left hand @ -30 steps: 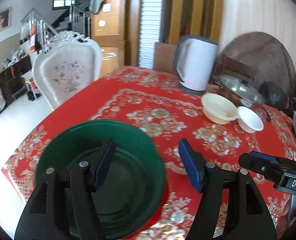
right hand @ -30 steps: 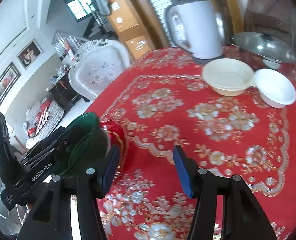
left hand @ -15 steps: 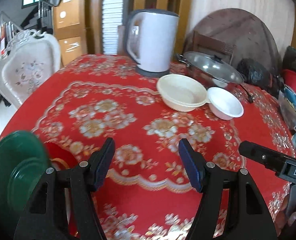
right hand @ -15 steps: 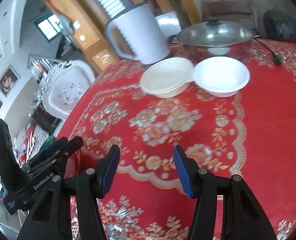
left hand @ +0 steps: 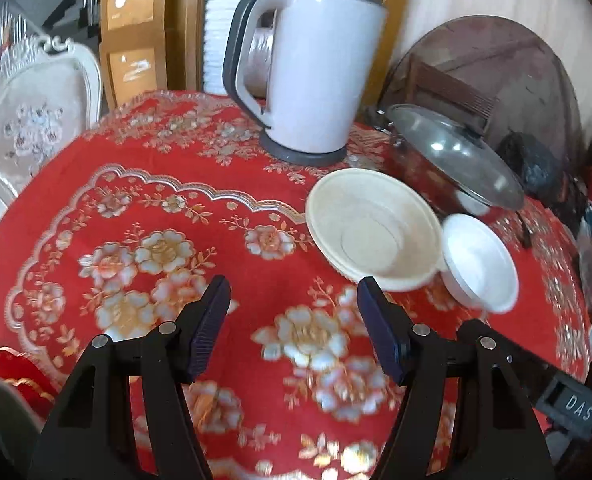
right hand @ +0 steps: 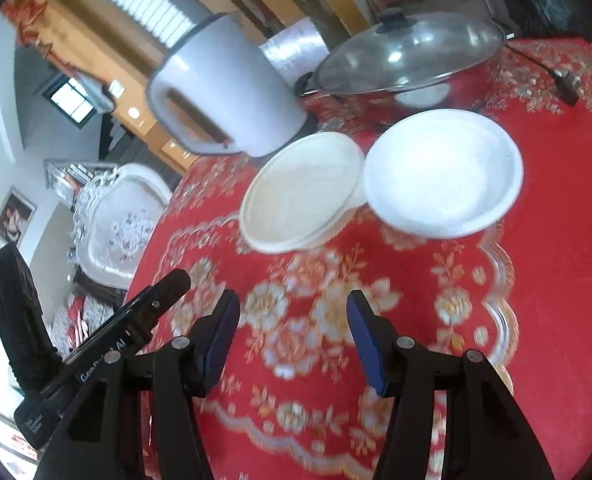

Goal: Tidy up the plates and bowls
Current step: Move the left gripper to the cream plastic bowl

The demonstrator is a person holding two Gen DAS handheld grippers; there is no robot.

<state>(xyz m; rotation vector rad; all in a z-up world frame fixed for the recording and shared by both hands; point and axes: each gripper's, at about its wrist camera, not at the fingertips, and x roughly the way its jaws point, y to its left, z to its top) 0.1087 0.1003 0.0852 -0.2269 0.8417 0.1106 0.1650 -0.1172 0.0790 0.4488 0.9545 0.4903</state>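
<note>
I hold both tools, left tool (left hand: 294, 320) and right tool (right hand: 292, 332), half-spread and empty, aimed at the touching cream plastic bowl (left hand: 371, 228) and white bowl (left hand: 479, 260) by the kettle, ready for stacking.

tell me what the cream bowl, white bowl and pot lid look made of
Cream bowl: probably matte plastic or melamine, with a dull, even surface. White bowl: likely plastic or glazed ceramic, smooth with a soft sheen. Pot lid: seemingly glass, see-through with bright reflections and a dark knob.

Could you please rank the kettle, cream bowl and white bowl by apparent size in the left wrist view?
1. Kettle, clearly largest.
2. Cream bowl.
3. White bowl, smallest; it sits beside the cream bowl, so nearness hardly matters.
</note>
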